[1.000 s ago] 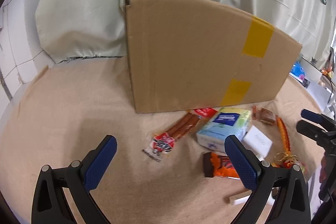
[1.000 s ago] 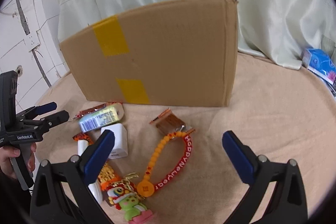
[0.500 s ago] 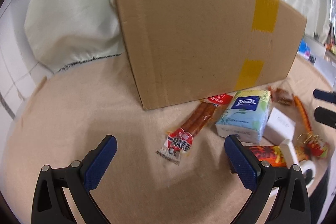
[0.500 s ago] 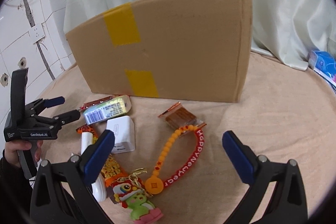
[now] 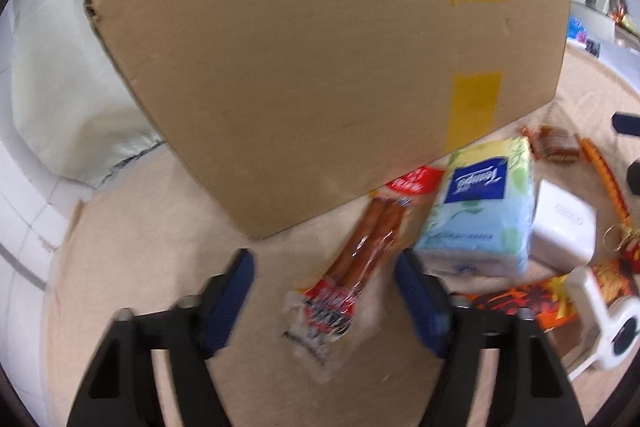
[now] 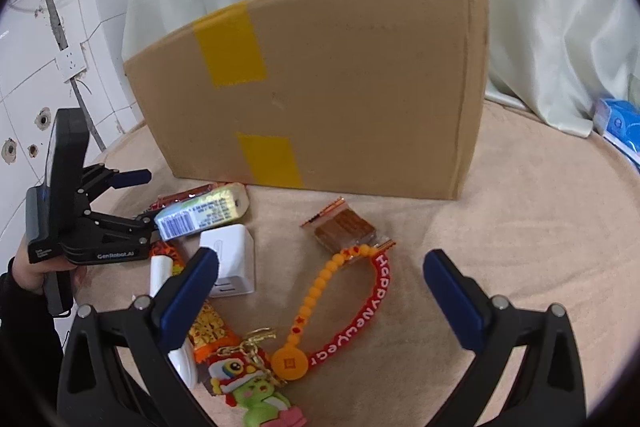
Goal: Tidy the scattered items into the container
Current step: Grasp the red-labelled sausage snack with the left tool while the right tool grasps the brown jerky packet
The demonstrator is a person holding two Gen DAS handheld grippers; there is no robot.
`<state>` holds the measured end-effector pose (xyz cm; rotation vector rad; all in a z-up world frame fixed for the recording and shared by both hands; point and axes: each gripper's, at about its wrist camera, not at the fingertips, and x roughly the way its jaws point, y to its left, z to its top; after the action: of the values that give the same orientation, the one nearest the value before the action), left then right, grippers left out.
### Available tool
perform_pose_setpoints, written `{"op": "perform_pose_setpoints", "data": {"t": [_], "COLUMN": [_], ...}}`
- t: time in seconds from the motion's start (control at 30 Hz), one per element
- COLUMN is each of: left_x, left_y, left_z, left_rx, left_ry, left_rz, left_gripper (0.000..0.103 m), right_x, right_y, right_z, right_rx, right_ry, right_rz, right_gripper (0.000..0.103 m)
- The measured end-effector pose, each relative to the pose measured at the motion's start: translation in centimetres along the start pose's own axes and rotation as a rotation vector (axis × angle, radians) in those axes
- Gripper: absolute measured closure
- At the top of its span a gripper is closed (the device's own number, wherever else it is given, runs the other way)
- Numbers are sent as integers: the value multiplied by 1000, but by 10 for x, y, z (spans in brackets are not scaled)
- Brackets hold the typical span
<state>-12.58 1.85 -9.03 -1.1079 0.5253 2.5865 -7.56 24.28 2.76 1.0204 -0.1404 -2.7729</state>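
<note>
**Left jaws narrowing over the sausage pack**

Left wrist view: my left gripper [image 5: 324, 271] hangs over the tan cloth [image 5: 120, 267], its jaws just now closing to about half width. The sausage pack [image 5: 356, 259] lies between the blue pads [image 5: 228, 303], but neither pad presses on it, so nothing is held. The pack's far end runs up to the foot of the box [image 5: 312, 67], which fills most of the view, yellow tape on its face. Just right of the sausages sits the tissue pack [image 5: 480, 219], touching the white charger [image 5: 564, 231] beyond it. An orange wrapper [image 5: 516, 303] lies nearer me, with a white tool [image 5: 600, 323] on it. All a bit blurred.

Right wrist view: my right gripper [image 6: 320, 291] is spread wide and empty above the cloth [image 6: 520, 227]. Between its pads lie the beaded strap [image 6: 344, 311] and, nearer the box [image 6: 340, 87], a brown snack packet [image 6: 344, 227]. A lion charm [image 6: 248, 383] sits at the bottom edge. The charger [image 6: 232, 255] is by my left pad. Over at the left, my other hand [image 6: 28, 267] holds the left gripper [image 6: 140, 199] low beside the tissue pack [image 6: 200, 215].
</note>
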Motion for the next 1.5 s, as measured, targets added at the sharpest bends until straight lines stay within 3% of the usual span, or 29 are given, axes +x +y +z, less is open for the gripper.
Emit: {"op": "perform_pose_setpoints", "data": {"t": [0.07,0.17,0.3,0.4,0.57,0.87,1.17,1.3,1.47,1.5], "left_x": [1,-1,-16,-35,-55,-59,-54,-56,-57,-56], "left_y": [-1,-2,10,17,37,56,51,53,52,52], "left_z": [3,5,4,-3,-21,-56,-57,-58,-57,-57], "left_rx": [-10,-11,-108,-144,-244,-396,-371,-377,-377,-378], "left_ry": [0,-7,-54,-90,-121,-170,-145,-149,-145,-146], "left_rz": [-46,-75,-176,-184,-155,-120,-129,-131,-134,-133], "left_gripper": [69,74,79,82,83,83,82,82,82,82], "right_x": [2,5,5,1,-3,-1,8,20,48,51], "right_y": [-1,-2,-5,-8,-15,-24,-8,-1,3,3], "right_z": [0,-2,-4,-3,-1,-12,-2,15,26,26], "right_rx": [5,9,13,17,40,60,-19,-118,-238,-243], "right_ry": [6,19,26,19,17,39,34,48,151,161], "right_rz": [6,6,0,-8,-19,-50,-41,-37,-41,-29], "right_gripper": [0,0,0,0,0,0,1,10,25,33]}}
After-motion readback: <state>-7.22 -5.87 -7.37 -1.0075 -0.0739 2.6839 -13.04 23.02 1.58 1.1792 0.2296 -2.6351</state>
